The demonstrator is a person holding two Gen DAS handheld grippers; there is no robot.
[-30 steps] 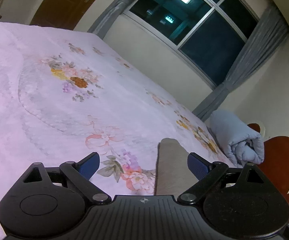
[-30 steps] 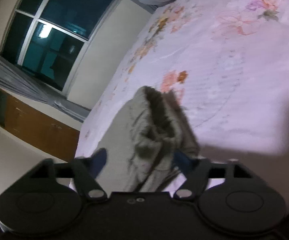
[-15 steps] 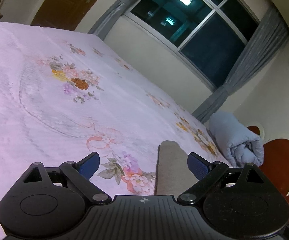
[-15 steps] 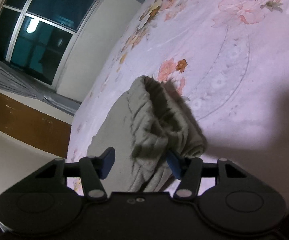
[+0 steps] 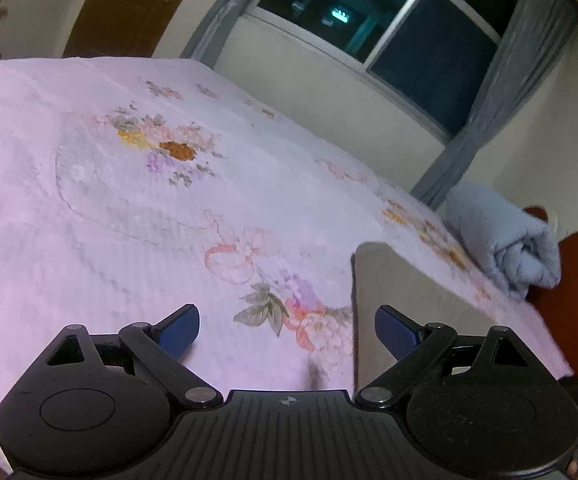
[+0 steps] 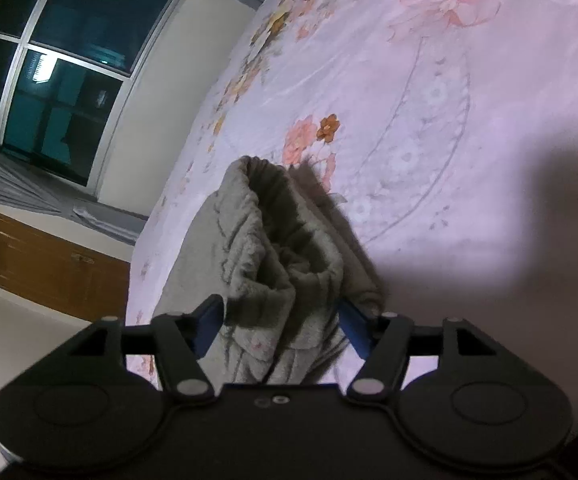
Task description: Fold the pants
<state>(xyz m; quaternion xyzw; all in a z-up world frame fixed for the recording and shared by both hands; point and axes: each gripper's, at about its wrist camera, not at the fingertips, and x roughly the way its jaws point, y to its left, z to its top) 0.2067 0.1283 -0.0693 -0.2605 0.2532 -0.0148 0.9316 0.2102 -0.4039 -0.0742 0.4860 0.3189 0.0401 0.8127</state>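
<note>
Grey pants on a floral bed, one gripper idle and one at the waistband.

The left gripper (image 5: pixel 287 330) hovers over the bedspread (image 5: pixel 89 216) with its jaws wide apart and nothing between them; a flat grey strip of the pants (image 5: pixel 401 280) lies on the bedspread just beside its right-hand pad, and a rolled blue blanket (image 5: pixel 501 244) sits beyond that near the bed's edge. The right gripper (image 6: pixel 283 322) has the bunched waistband of the pants (image 6: pixel 273 240) between its blue pads (image 6: pixel 209 322); its jaws have just been widening a little, and the pads lie against the fabric on both sides.
</note>
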